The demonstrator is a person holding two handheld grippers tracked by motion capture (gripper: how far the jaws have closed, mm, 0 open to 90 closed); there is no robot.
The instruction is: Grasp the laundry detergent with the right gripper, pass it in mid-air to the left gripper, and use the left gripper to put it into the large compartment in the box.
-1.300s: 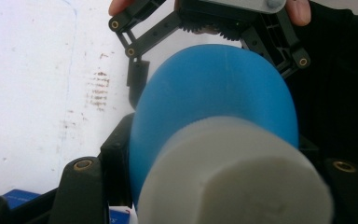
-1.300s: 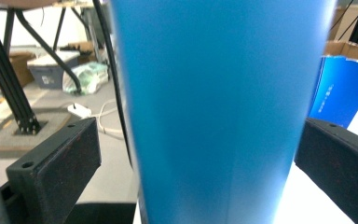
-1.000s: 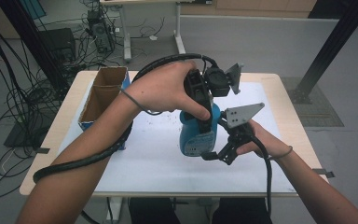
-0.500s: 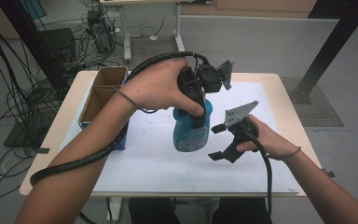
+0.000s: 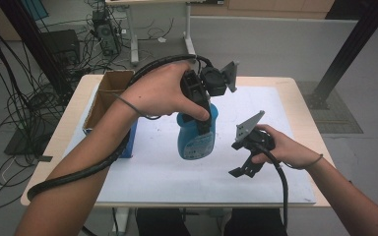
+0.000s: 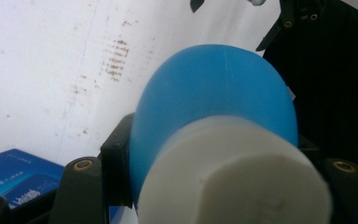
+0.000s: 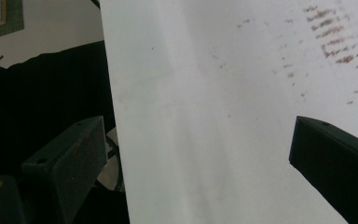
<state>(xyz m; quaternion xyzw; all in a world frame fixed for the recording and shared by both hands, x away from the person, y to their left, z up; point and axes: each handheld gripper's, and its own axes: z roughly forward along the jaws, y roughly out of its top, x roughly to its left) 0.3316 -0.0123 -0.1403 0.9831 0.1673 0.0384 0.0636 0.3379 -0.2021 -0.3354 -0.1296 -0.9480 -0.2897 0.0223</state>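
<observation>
Blue plastic, a bottle [image 5: 195,137] hangs upright above the white tabletop [image 5: 152,172], the left gripper [image 5: 199,110] clamped on its neck so the white cap [image 6: 233,177] stays up. Beside it the right gripper [image 5: 243,164] hovers, jaws apart and empty, seemingly ready to assist.

A light wooden table [image 5: 302,105] carries a white sheet [image 5: 152,172] over most of its top; an open cardboard box [image 5: 109,93] and a blue box [image 5: 129,142] sit at its left.
</observation>
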